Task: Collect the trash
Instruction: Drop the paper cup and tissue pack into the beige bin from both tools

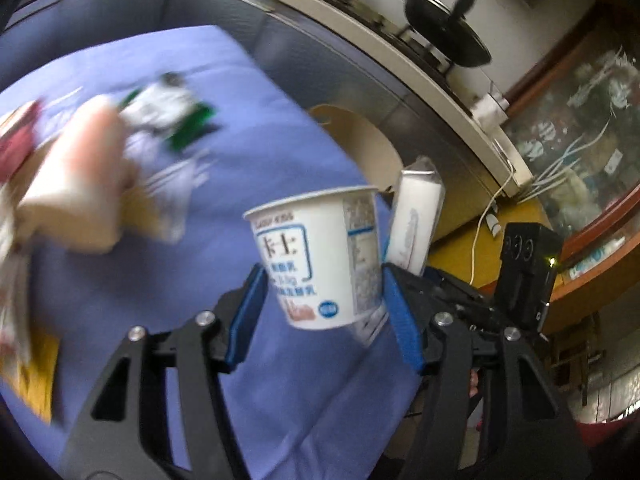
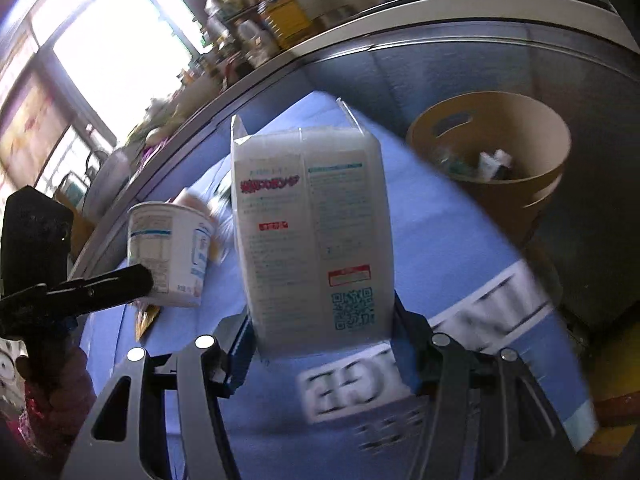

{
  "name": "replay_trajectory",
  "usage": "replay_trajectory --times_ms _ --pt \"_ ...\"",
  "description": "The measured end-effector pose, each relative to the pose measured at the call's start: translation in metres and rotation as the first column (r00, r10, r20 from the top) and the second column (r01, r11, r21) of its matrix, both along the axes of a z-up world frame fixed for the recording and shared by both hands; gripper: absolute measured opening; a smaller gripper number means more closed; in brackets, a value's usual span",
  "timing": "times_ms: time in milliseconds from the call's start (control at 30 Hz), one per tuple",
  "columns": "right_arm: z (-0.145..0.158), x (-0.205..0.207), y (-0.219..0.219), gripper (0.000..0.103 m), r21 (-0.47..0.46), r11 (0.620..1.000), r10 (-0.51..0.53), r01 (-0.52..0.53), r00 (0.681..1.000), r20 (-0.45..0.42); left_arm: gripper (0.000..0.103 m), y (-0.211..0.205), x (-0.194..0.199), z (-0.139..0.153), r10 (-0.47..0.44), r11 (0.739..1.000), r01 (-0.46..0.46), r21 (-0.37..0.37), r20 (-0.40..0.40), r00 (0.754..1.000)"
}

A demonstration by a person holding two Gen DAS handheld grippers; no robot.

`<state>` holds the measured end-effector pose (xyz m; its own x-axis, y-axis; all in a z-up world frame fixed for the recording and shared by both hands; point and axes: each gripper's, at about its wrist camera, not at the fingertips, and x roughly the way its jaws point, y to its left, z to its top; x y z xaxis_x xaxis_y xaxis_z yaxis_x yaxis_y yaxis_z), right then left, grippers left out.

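My left gripper is shut on a white yogurt cup with blue print, held upright above the purple cloth. My right gripper is shut on a white milk carton with an open top, also held above the cloth. The carton shows in the left wrist view just right of the cup. The cup shows in the right wrist view, with the left gripper at its side. A round tan trash bin with some trash inside stands past the table's far right edge; it also shows in the left wrist view.
More wrappers lie on the purple cloth: a green and white packet, a blurred beige wrapper, a yellow one. A steel counter with a stove runs behind. A blue and white printed sheet lies under the right gripper.
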<state>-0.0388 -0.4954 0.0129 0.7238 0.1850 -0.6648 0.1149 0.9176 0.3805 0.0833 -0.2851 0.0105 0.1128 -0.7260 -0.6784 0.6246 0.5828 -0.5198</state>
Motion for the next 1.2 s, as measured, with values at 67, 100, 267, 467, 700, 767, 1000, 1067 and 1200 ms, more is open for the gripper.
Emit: replay_trajectory --times_ms 67,100,267,467,700,767,1000,1067,1200 --pt "0.004 0.004 -0.026 0.058 0.021 0.999 -0.036 0.036 0.999 0.004 0.057 -0.024 0.012 0.004 -0.029 1.0 0.029 0.0 -0.008 1.0" --pt "0.007 0.008 -0.039 0.058 0.036 0.998 -0.054 0.053 0.999 0.007 0.056 -0.039 0.019 0.003 -0.043 0.999 0.043 -0.001 -0.017 0.999" --pt "0.012 0.033 -0.098 0.058 0.062 0.989 -0.135 0.136 0.991 -0.013 0.055 -0.112 0.056 -0.003 -0.082 0.997 0.081 -0.012 -0.092 0.992" --pt "-0.005 0.07 -0.151 0.059 0.039 0.981 -0.187 0.191 0.978 -0.088 0.054 -0.173 0.085 -0.024 -0.073 0.997 0.075 0.008 -0.138 0.988" --pt "-0.015 0.086 -0.167 0.063 0.035 0.976 -0.212 0.216 0.972 -0.1 0.054 -0.202 0.101 -0.042 -0.021 0.999 0.026 0.024 -0.169 0.985" --pt "-0.017 0.087 -0.169 0.064 0.039 0.973 -0.224 0.229 0.969 -0.1 0.054 -0.206 0.106 -0.044 0.009 1.0 -0.005 0.024 -0.166 0.986" --pt "-0.021 0.092 -0.168 0.069 -0.016 0.961 -0.275 0.275 0.957 -0.09 0.054 -0.212 0.124 -0.052 0.158 0.988 -0.155 0.027 -0.202 0.967" --pt "-0.019 0.093 -0.166 0.074 -0.029 0.959 -0.284 0.282 0.955 -0.084 0.057 -0.212 0.127 -0.052 0.172 0.985 -0.173 0.015 -0.226 0.959" --pt "-0.009 0.084 -0.167 0.081 -0.042 0.951 -0.308 0.307 0.951 -0.022 0.06 -0.205 0.128 -0.046 0.192 0.98 -0.2 -0.013 -0.222 0.956"
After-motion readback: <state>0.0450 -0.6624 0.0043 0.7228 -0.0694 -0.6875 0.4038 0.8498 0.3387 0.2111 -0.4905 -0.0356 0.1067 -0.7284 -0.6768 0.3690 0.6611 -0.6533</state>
